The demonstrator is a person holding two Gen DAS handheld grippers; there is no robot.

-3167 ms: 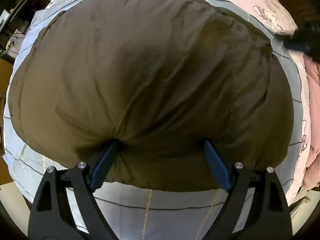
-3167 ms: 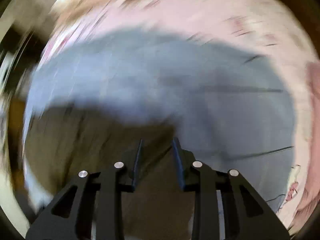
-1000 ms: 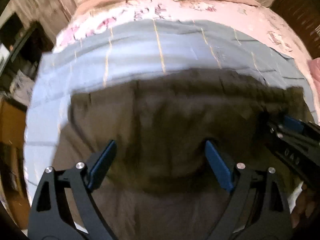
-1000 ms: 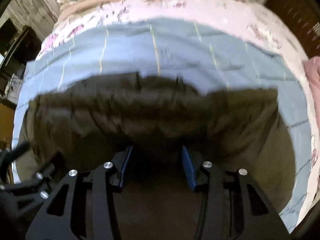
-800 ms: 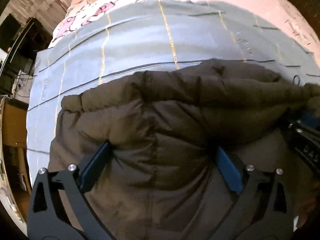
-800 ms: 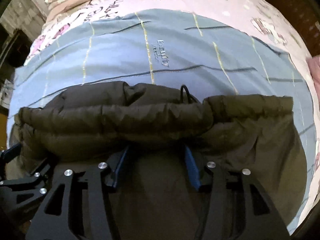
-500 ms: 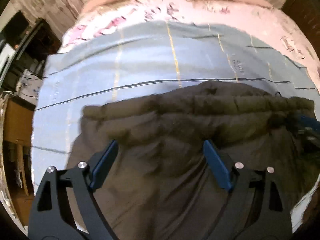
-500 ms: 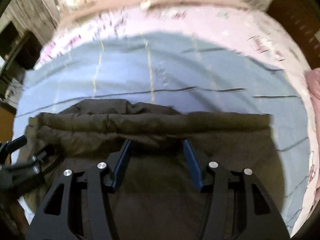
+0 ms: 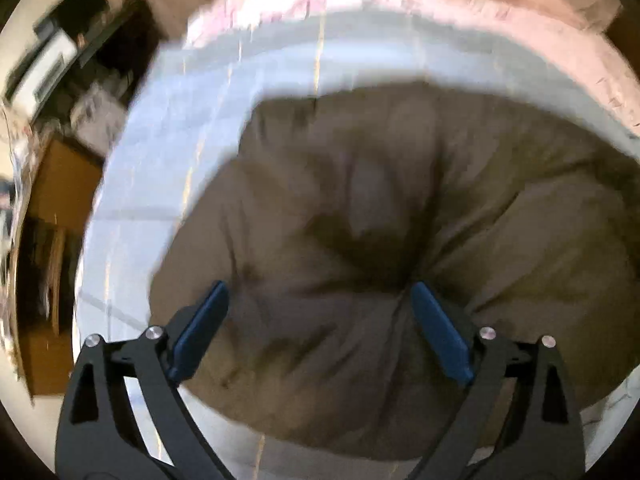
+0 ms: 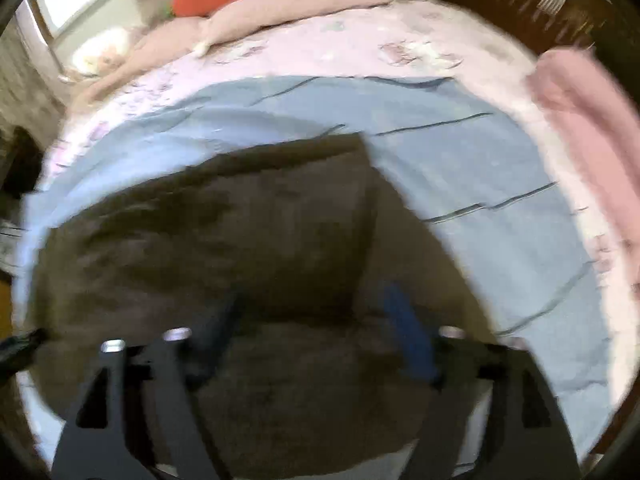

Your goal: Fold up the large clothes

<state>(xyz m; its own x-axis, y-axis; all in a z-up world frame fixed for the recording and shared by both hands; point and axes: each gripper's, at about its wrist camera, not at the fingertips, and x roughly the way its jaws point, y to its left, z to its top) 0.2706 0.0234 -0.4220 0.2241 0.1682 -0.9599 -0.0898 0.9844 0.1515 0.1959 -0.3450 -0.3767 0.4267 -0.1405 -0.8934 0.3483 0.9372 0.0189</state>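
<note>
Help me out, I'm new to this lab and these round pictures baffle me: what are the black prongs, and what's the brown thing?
Each picture comes from a fisheye camera on a hand-held gripper, looking along its two blue-tipped fingers. One shows the left gripper, the other the right gripper. Both look open and hold nothing. The brown thing is a puffy jacket lying on a blue sheet spread over a pink bed cover. The pictures are blurred, so the jacket's finer folds are hard to read.
</note>
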